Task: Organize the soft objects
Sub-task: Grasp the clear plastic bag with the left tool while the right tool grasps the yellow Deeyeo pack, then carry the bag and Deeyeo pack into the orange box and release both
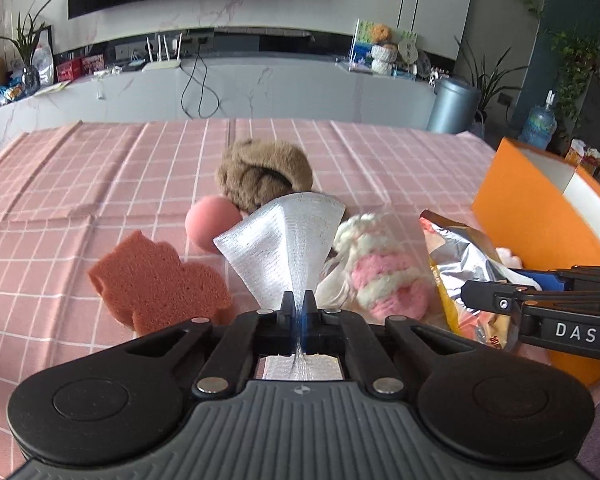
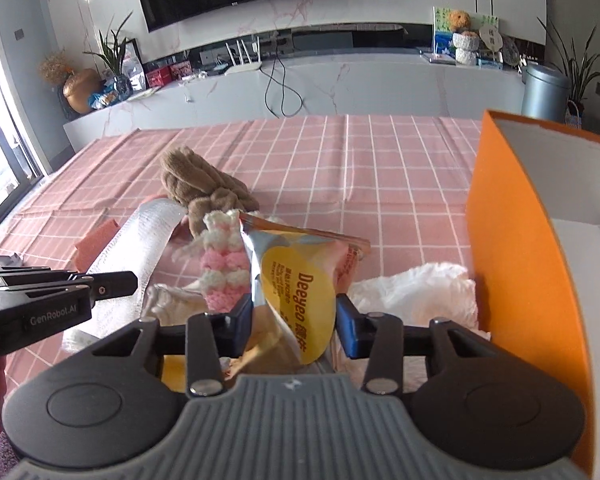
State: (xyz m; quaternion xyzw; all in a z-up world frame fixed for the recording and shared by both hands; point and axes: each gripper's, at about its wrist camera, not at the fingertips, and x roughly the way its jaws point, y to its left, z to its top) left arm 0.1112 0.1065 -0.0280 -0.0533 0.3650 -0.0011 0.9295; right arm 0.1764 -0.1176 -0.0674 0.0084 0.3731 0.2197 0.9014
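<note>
Left gripper (image 1: 299, 300), marked "GenRobot.AI", is clenched on white mesh (image 1: 284, 240) at centre frame. Right gripper (image 2: 294, 312), marked "DAS", straddles a "Deeyeo" packet (image 2: 296, 280); contact unclear.

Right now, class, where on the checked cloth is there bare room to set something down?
Free: the pink checked tablecloth beyond the brown plush toy, across to the orange box. Crowded: the cluster around the pink-and-white crocheted toy and yellow snack bag.

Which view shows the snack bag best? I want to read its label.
The right wrist view: the snack bag stands between the right gripper fingers, yellow label facing the camera. The left wrist view shows only its crumpled silver side, label hidden.
</note>
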